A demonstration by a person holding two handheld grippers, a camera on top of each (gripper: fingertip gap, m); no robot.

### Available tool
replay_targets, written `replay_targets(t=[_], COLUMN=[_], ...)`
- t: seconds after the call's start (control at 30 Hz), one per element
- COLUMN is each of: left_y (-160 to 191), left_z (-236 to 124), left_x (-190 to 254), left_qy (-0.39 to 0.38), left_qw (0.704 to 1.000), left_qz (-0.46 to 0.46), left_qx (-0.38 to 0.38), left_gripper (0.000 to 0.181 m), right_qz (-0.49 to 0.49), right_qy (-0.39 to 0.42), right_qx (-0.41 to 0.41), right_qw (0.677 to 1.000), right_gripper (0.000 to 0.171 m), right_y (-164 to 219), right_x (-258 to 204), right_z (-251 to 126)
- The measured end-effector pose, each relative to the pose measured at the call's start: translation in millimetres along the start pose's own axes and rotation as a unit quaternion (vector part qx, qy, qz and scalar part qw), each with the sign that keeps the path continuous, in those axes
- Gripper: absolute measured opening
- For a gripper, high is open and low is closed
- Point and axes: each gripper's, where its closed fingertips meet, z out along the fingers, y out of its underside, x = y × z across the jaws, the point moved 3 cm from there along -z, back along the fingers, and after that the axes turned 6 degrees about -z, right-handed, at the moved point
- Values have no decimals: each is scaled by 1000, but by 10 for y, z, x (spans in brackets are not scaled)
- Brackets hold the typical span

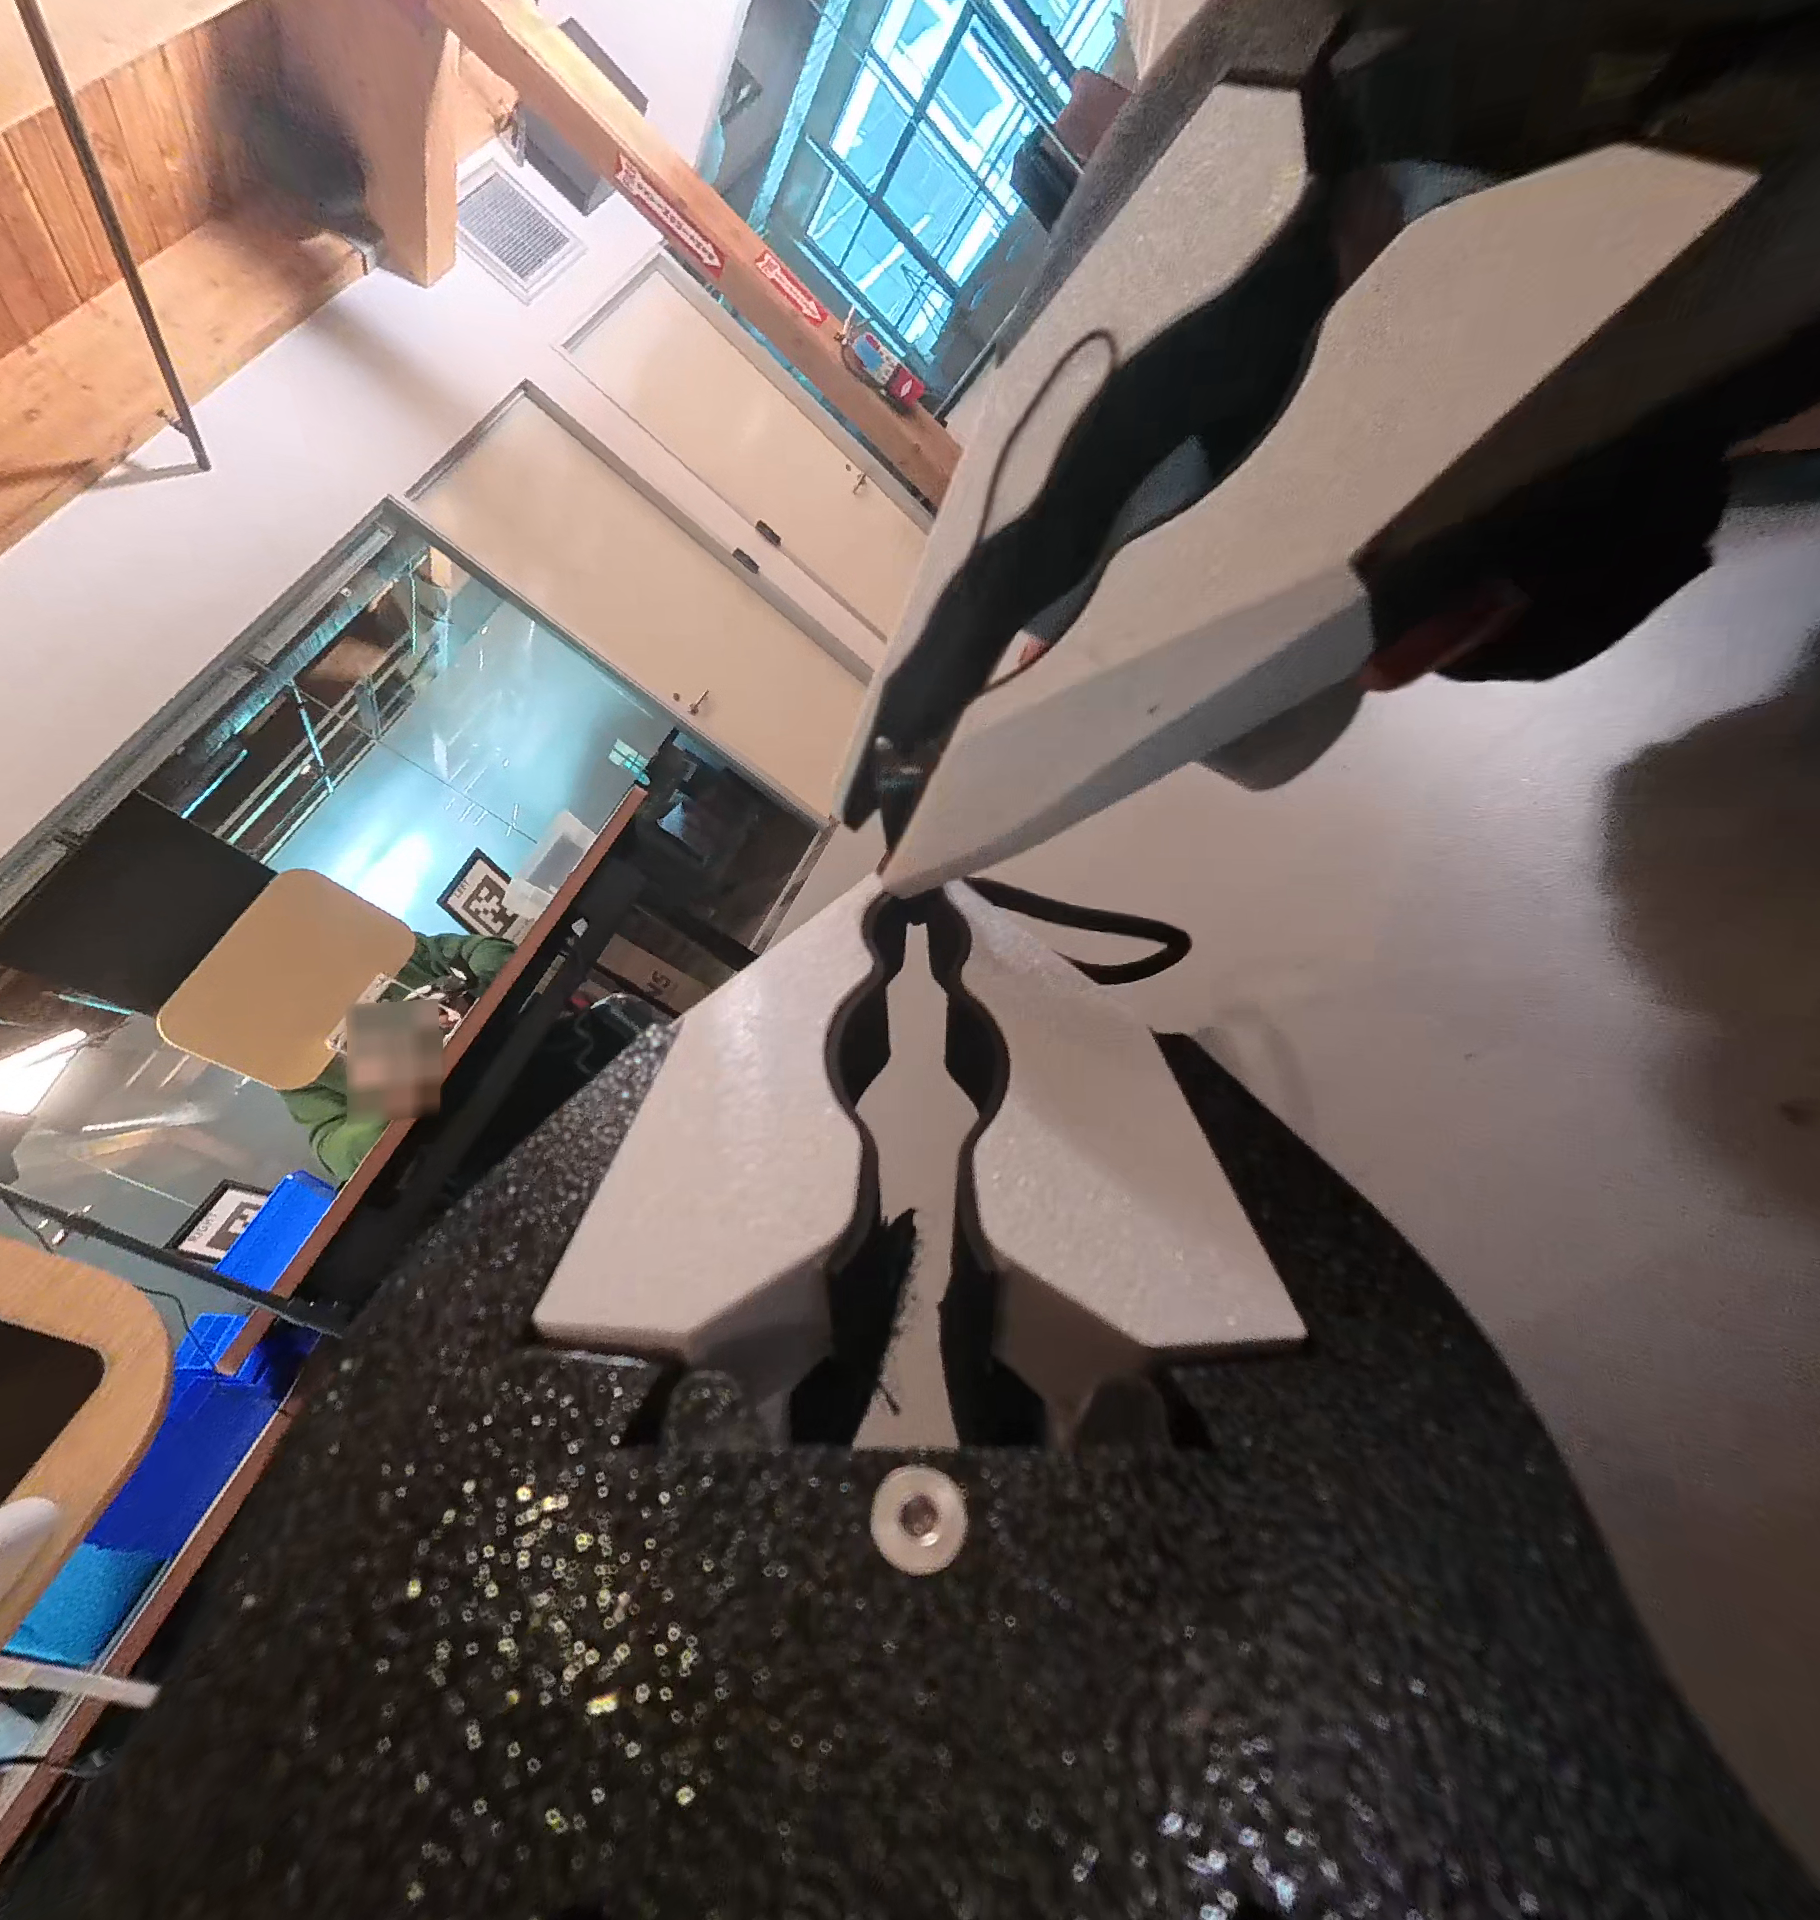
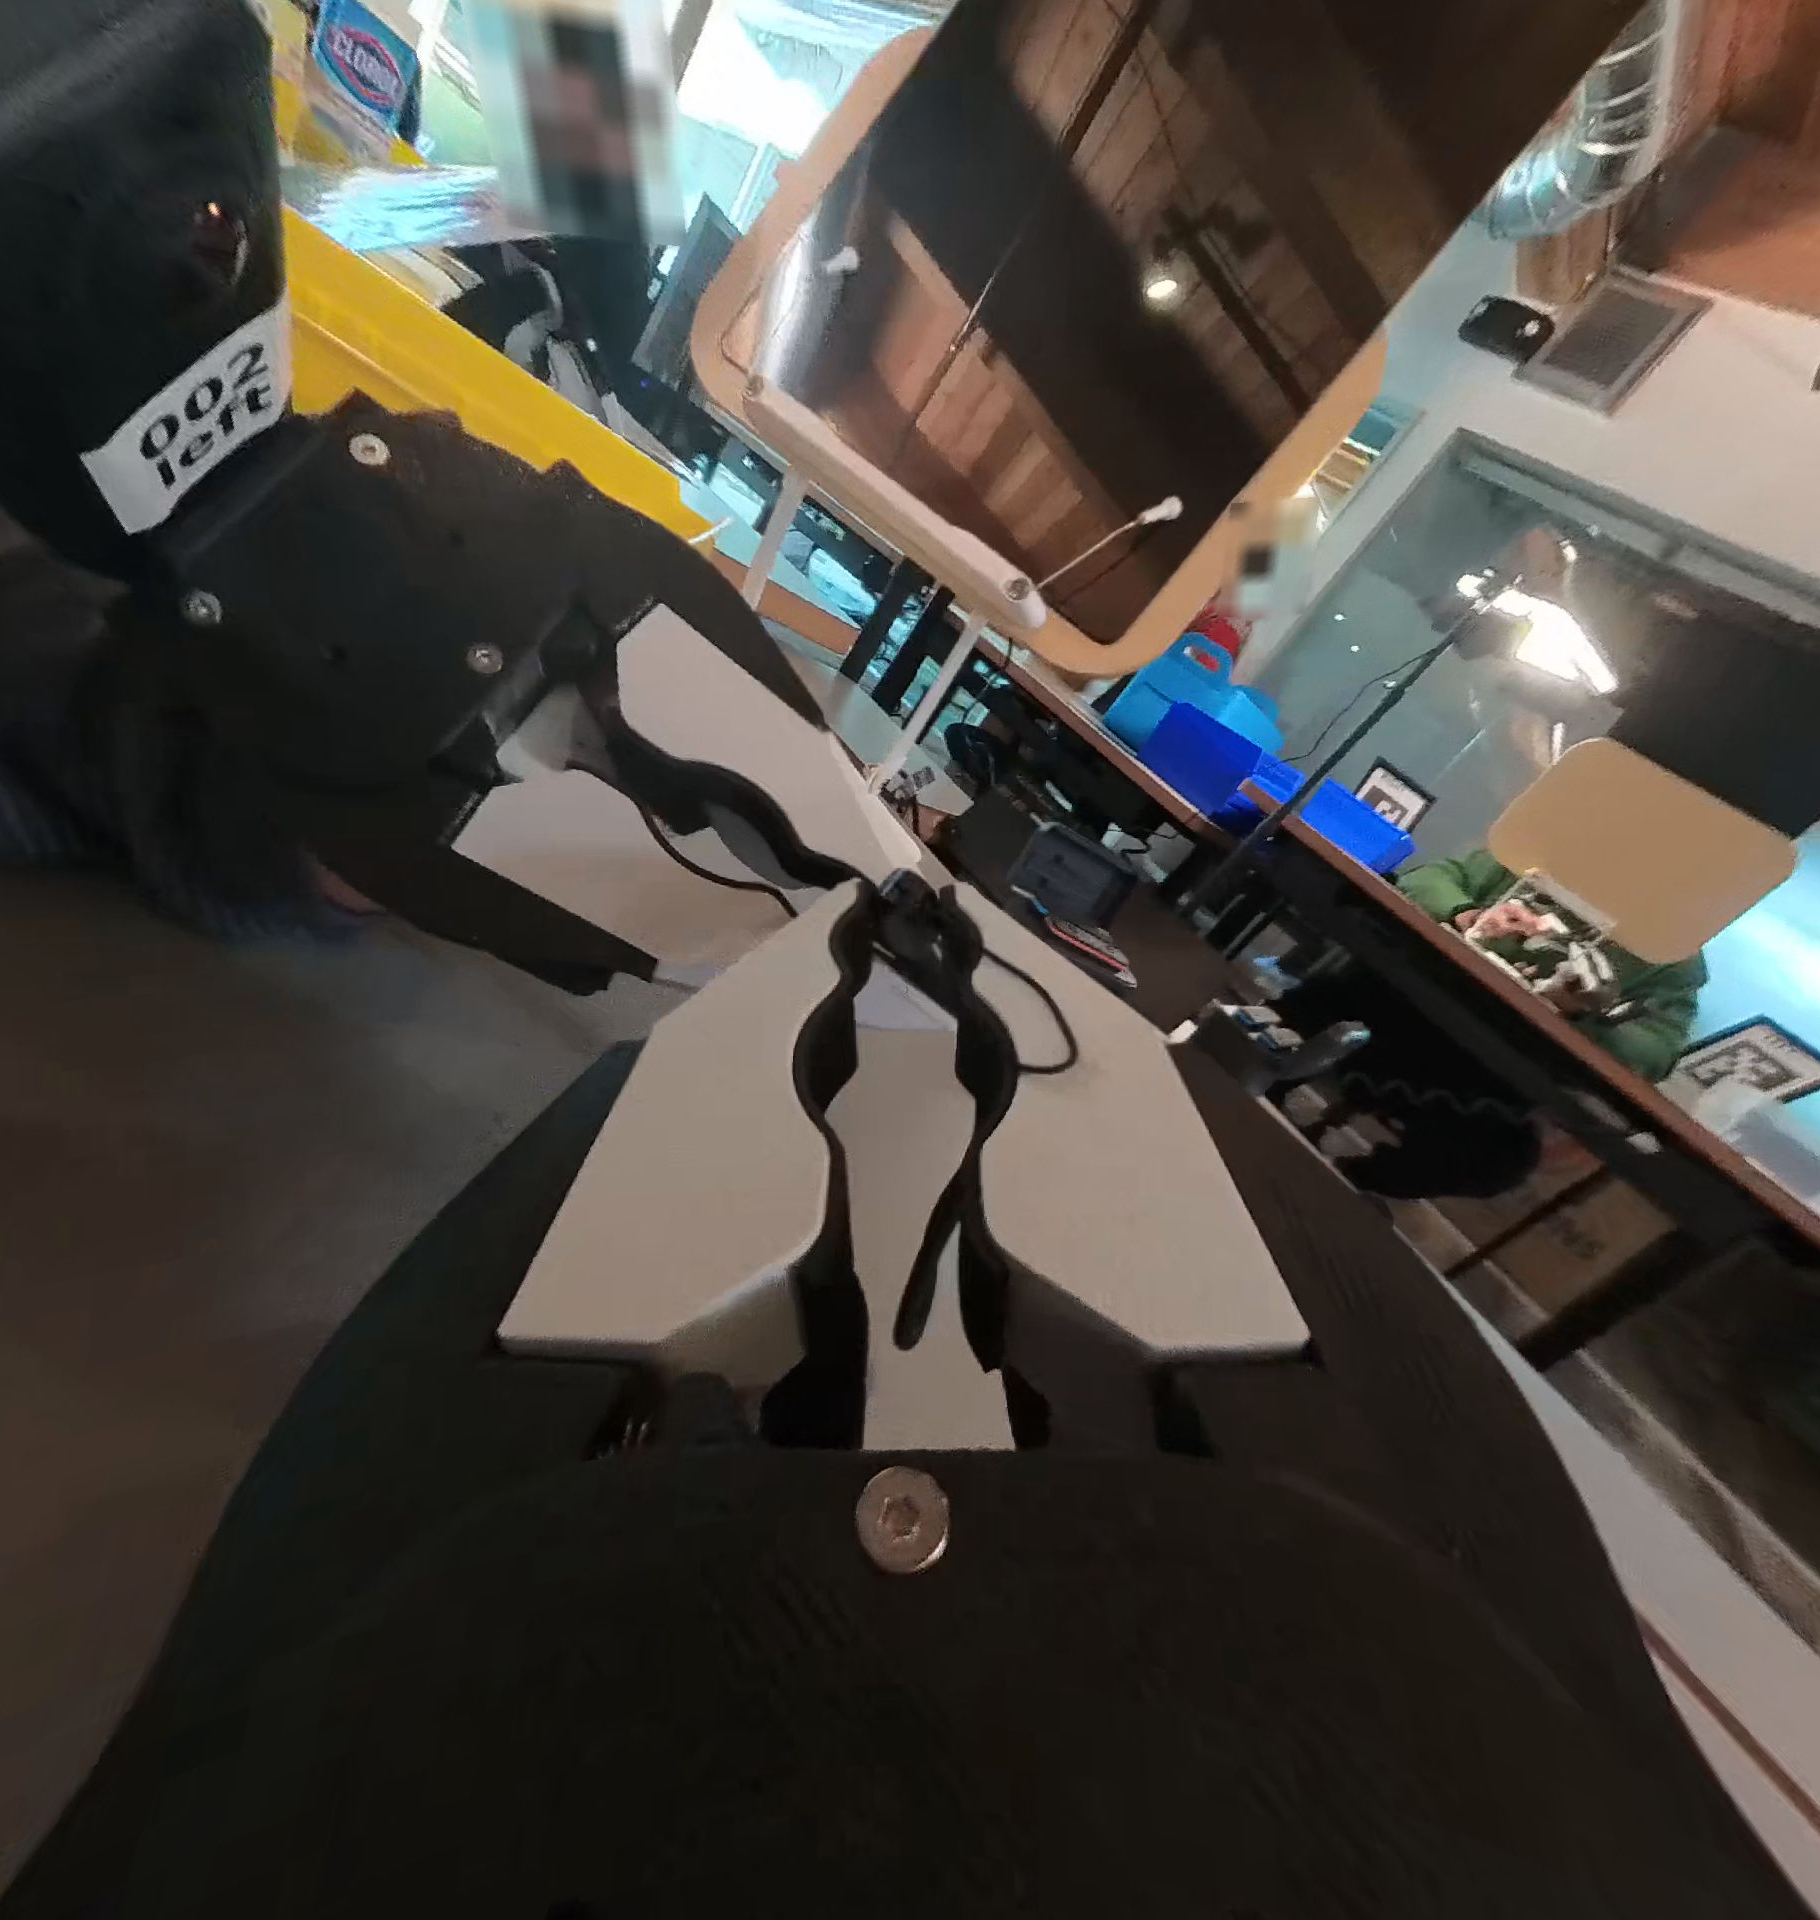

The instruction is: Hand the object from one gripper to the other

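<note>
2 hand-held grippers tip to tip, left hand-held gripper [image 1: 911, 914], right hand-held gripper [image 2: 901, 904], small black object [image 2: 901, 891] between

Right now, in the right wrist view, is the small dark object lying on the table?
No: the small dark object is off the table, pinched at the tips of the right gripper, with the left gripper meeting it.

Pale tabletop [image 1: 1457, 1039], nothing discernible resting.

Left tool [image 1: 911, 914] meets right tool [image 1: 875, 821] tip to tip — object [image 2: 901, 899] between.
</note>
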Motion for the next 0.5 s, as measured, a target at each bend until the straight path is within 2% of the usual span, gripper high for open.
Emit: replay_targets(t=[0.07,0.13,0.23,0.3,0.37,0.5], left_y=[-11,-53,-62,-112,-159,-90], left_z=[-8,-33,-31,-19,-6,57], left_x=[-5,-67,-100,-17,84,197], left_qy=[-1,-17,-17,28,78,128], left_qw=[1000,999,996,990,979,965], left_qz=[-6,-35,-87,-131,-179,-226], left_qx=[6,25,29,45,57,26], left_gripper=[1,3,47,63,65,44], right_qz=[16,76,234,339,409,475], right_qy=[-5,5,18,16,3,-30], right_qx=[0,18,64,98,127,173], right_qw=[1000,997,970,936,904,862], right_gripper=[10,10,10,10,10,10], right_y=[-15,-49,-47,-7,16,-34], right_x=[12,103,341,489,558,567], right_z=[1,-21,-102,-166,-202,-217])
